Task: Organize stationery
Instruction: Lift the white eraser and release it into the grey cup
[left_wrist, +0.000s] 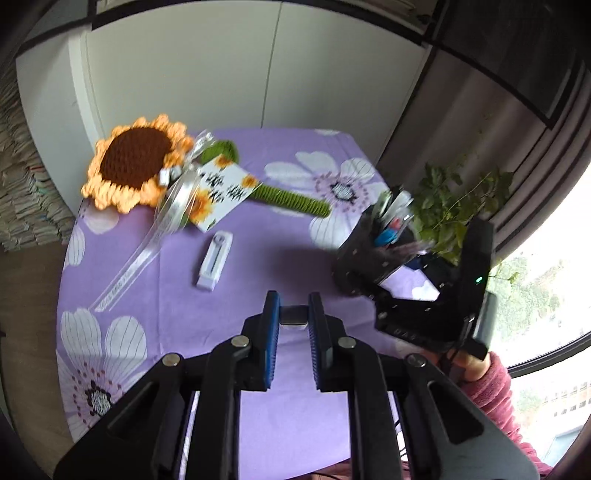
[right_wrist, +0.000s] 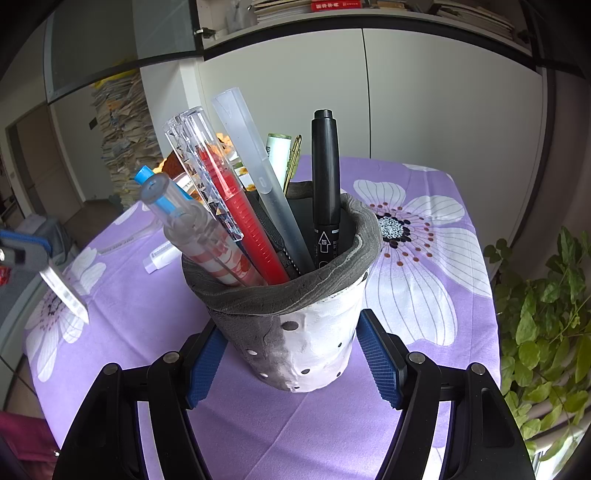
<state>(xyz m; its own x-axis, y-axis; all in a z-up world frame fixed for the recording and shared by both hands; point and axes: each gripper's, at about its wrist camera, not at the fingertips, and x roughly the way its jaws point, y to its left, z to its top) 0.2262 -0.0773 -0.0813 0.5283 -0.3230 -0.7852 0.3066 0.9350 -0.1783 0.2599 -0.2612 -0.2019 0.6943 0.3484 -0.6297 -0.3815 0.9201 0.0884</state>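
My right gripper (right_wrist: 291, 354) is shut on a grey and white pen holder (right_wrist: 306, 332), its blue pads pressed on both sides. The holder carries several pens, among them a black marker (right_wrist: 325, 184) and a red pen (right_wrist: 243, 218). In the left wrist view the holder (left_wrist: 369, 254) is tilted and blurred above the table's right side. My left gripper (left_wrist: 293, 317) is shut on a small flat clear ruler (left_wrist: 293, 315), which hangs down from its pads in the right wrist view (right_wrist: 64, 291). A white correction tape (left_wrist: 215, 264) lies on the purple cloth.
A crochet sunflower (left_wrist: 136, 162) with a card (left_wrist: 221, 192) and a clear ruler (left_wrist: 129, 269) lies at the table's far left. A green plant (right_wrist: 543, 314) stands off the table's right edge. White cabinets stand behind the table (left_wrist: 295, 229).
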